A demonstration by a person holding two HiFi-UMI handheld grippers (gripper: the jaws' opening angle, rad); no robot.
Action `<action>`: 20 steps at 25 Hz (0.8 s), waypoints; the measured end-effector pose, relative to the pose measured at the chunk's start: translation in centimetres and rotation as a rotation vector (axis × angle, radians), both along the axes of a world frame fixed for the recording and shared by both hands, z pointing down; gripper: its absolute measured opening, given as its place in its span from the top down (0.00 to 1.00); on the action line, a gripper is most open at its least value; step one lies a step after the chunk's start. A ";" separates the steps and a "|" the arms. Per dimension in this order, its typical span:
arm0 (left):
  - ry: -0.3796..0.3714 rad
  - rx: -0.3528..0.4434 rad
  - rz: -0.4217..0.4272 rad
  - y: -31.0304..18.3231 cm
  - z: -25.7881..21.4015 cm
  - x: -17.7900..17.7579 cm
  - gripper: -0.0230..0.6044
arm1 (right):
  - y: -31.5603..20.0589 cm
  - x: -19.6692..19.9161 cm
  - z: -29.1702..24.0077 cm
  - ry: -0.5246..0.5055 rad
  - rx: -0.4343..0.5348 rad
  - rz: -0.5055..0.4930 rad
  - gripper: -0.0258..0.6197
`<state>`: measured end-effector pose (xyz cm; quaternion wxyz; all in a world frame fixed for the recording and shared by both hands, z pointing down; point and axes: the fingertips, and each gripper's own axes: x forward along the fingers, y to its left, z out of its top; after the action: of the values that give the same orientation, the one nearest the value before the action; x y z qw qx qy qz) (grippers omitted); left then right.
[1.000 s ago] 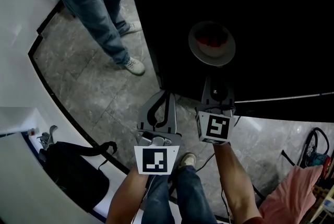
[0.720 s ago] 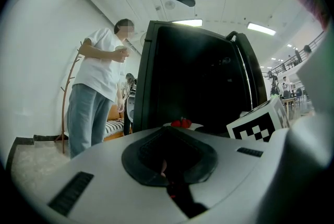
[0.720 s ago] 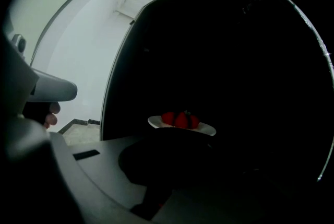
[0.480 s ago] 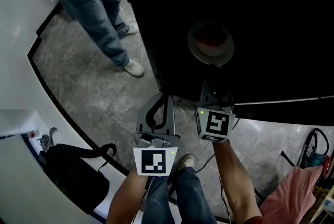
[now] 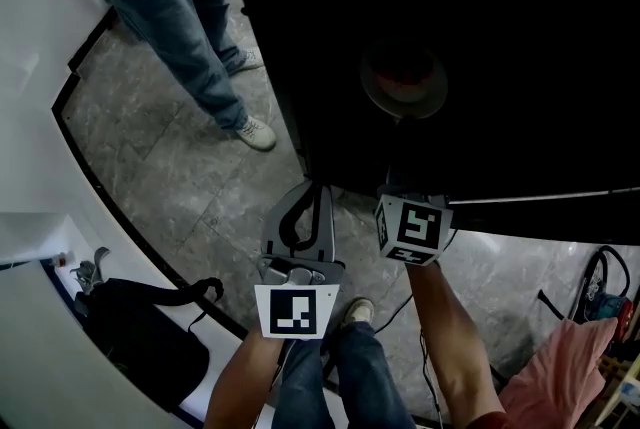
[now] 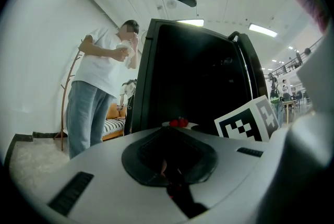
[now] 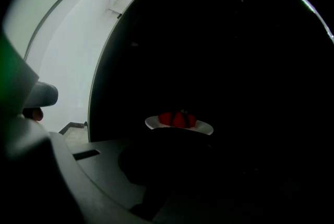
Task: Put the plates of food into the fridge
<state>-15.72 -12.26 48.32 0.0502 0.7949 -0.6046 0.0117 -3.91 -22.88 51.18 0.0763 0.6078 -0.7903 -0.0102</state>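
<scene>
Nearest us, we find the left gripper (image 5: 318, 192) just outside the fridge (image 5: 520, 37), at its lower front edge, jaws together and empty. We note open floor (image 5: 170, 147) to its left, with a bystander's legs (image 5: 190, 27) further off. The right gripper (image 5: 404, 132) reaches into the dark fridge, clamped on the near rim of the plate (image 5: 403, 82) of red food (image 7: 178, 119).

fridge (image 5: 520, 37) is open ahead, but too dark inside to read shelves or walls. The plate (image 5: 404, 79) on my right gripper (image 5: 405, 132) sits mid-opening. My left gripper (image 5: 312, 192), jaws together, hangs just outside the fridge's left edge, over bare floor (image 5: 170, 137). A person (image 5: 190, 27) stands left of that edge. A backpack (image 5: 140, 327) sits low on my left.
</scene>
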 end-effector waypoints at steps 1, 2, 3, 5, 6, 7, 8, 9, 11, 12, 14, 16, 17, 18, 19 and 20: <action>0.013 0.003 -0.004 -0.1 -0.1 -0.1 0.95 | -0.1 0.0 0.0 -0.001 -0.001 0.000 0.94; 0.021 0.007 -0.006 -0.2 -0.3 -0.1 0.95 | -0.3 0.0 0.0 -0.002 -0.003 0.000 0.94; 0.021 0.011 -0.006 -0.2 -0.3 -0.1 0.95 | -0.4 -0.1 0.0 -0.001 -0.004 0.001 0.94; 0.009 0.013 0.000 -0.2 -0.4 -0.1 0.95 | -0.7 -0.1 0.0 0.003 -0.006 0.001 0.94; 0.005 0.013 0.002 -0.2 -0.4 0.0 0.95 | -0.8 -0.1 -0.1 0.007 -0.006 0.002 0.94; 0.003 0.014 0.003 -0.2 -0.4 0.0 0.95 | -0.9 -0.1 -0.1 0.012 -0.006 0.002 0.94; 0.003 0.015 0.003 -0.2 -0.5 0.1 0.95 | -1.0 -0.2 -0.2 0.014 -0.005 0.001 0.94; 0.003 0.017 0.004 -0.2 -0.5 0.1 0.95 | -1.1 -0.3 -0.2 0.014 -0.004 0.001 0.94; 0.001 0.018 0.005 -0.3 -0.5 0.2 0.95 | -1.3 -0.2 -0.1 0.010 -0.004 0.004 0.94; 0.003 0.015 0.004 -0.3 -0.4 0.2 0.95 | -1.4 -0.2 0.0 0.008 -0.005 0.007 0.94; 0.013 0.016 0.002 -0.3 -0.4 0.2 0.95 | -1.6 -0.2 0.1 0.007 -0.006 0.008 0.94; 0.013 0.014 0.004 -0.4 -0.3 0.3 0.95 | -2.0 -0.2 0.0 0.009 -0.004 0.010 0.94; 0.011 0.009 0.006 -0.3 -0.2 0.2 0.95 | -2.2 -0.3 -0.1 0.009 -0.003 0.011 0.94; 0.014 0.004 0.008 -0.3 -0.1 0.2 0.95 | -2.3 -0.4 -0.1 0.007 -0.001 0.012 0.94; 0.024 0.000 0.006 -0.2 0.0 0.1 0.95 | -2.4 -0.4 -0.1 0.006 0.001 0.012 0.94; 0.038 -0.002 0.002 -0.2 0.0 0.1 0.95 | -2.5 -0.5 -0.1 0.006 0.003 0.013 0.94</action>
<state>-15.64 -12.44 48.31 0.0627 0.7957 -0.6025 -0.0029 -4.40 -25.39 51.07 0.0778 0.6131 -0.7861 -0.0127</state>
